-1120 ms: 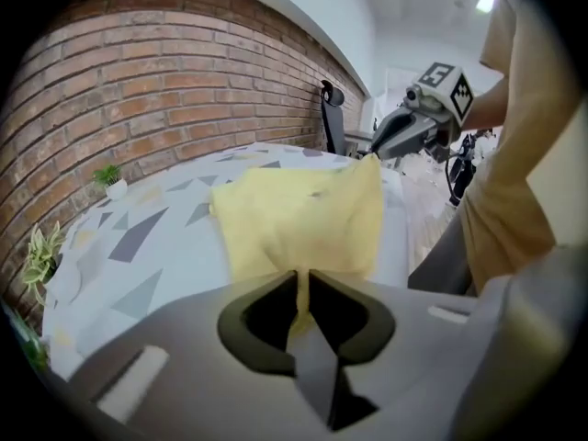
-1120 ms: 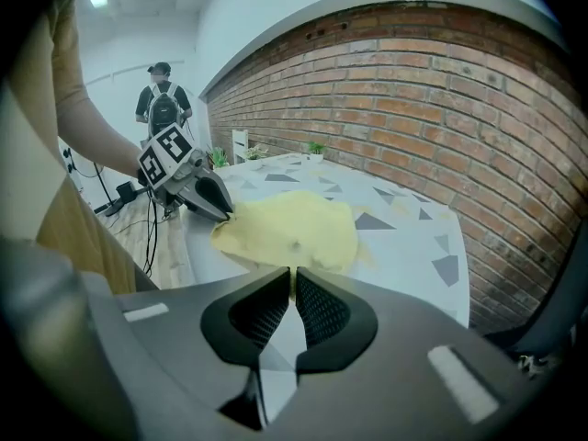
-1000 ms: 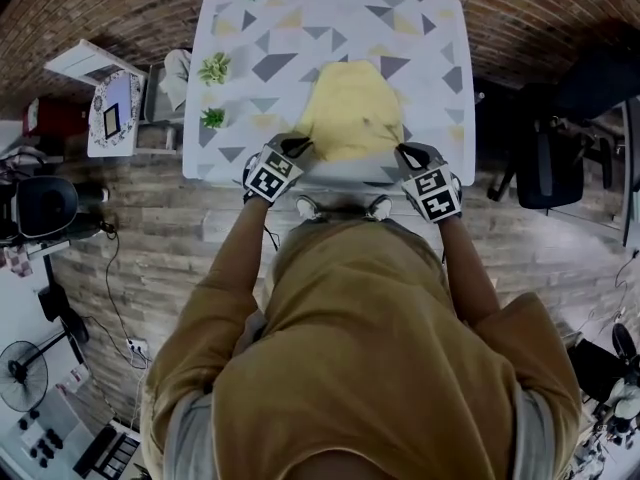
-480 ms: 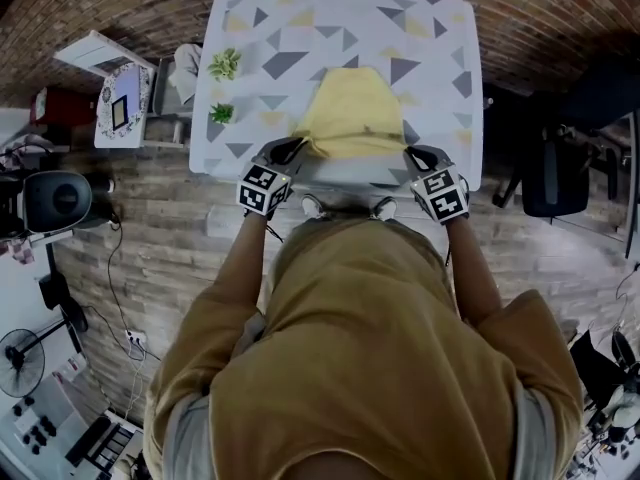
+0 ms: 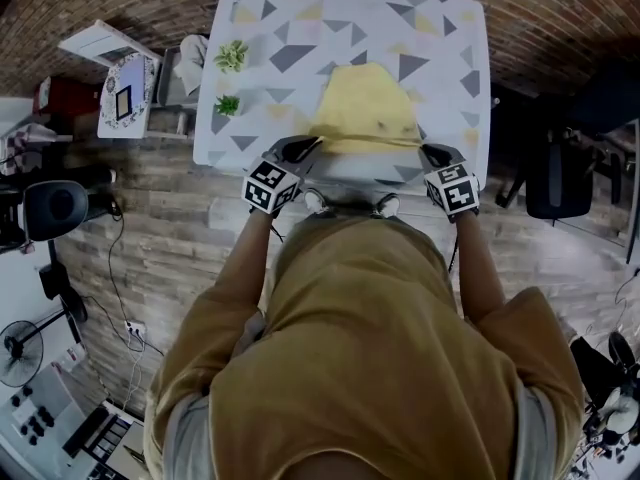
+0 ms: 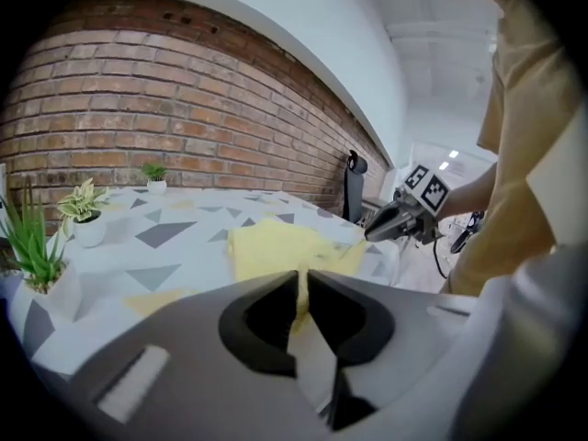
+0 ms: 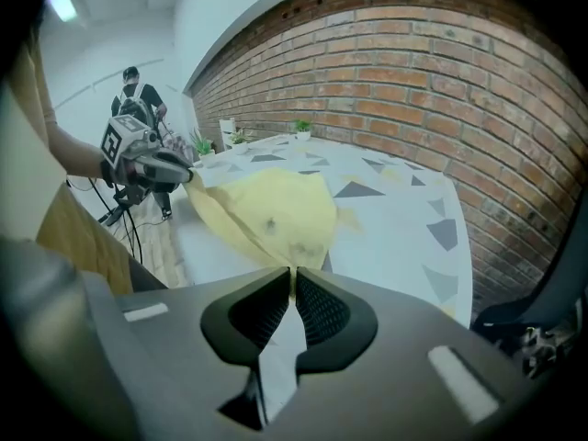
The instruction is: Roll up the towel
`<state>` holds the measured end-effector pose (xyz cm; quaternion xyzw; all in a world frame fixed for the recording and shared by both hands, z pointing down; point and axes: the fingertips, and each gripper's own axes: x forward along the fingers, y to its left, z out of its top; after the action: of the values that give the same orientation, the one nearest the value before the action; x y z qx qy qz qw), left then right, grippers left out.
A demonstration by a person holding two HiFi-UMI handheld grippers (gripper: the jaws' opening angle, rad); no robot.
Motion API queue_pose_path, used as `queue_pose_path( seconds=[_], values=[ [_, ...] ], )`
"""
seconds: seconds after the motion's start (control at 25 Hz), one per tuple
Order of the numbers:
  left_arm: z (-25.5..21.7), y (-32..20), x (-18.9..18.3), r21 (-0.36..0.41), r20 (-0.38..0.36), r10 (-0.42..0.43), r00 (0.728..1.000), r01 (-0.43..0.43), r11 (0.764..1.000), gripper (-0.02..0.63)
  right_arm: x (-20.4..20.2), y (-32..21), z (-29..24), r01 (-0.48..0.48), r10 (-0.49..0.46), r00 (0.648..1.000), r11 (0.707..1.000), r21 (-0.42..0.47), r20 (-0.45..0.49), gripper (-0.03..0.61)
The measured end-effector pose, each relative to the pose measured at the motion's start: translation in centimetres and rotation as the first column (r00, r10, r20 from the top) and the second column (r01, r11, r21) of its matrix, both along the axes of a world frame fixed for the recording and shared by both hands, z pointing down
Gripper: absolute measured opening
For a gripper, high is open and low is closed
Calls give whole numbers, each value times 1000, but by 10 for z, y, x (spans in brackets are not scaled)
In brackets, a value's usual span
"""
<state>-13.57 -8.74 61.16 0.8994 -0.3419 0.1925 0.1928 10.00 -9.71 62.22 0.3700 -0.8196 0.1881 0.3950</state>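
Towel, yellow, upper centre on the patterned table; left gripper and right gripper jaws clamp its near corners.

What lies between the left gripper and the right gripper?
The yellow towel: its near edge runs from left gripper to right gripper, pinched in both jaws, as the head view shows.

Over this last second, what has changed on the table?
The left gripper and right gripper, still shut on the near corners of the towel, have drawn that edge straighter and tauter, off the table. Its far end and the potted plants stayed put.
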Motion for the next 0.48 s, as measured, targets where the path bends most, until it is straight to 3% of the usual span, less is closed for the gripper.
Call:
queue_pose_path(
  seconds=[0.12, 0.48],
  values=[
    [-11, -10, 5, 19, -11, 9, 1000, -9, 1000, 89, 7, 4, 3, -18, 19, 1000, 999, -39, 6, 29],
    [3, -49, 20, 18, 112, 83, 990, -85, 996, 89, 21, 17, 24, -86, 94, 995, 981, -171, 35, 29]
  ],
)
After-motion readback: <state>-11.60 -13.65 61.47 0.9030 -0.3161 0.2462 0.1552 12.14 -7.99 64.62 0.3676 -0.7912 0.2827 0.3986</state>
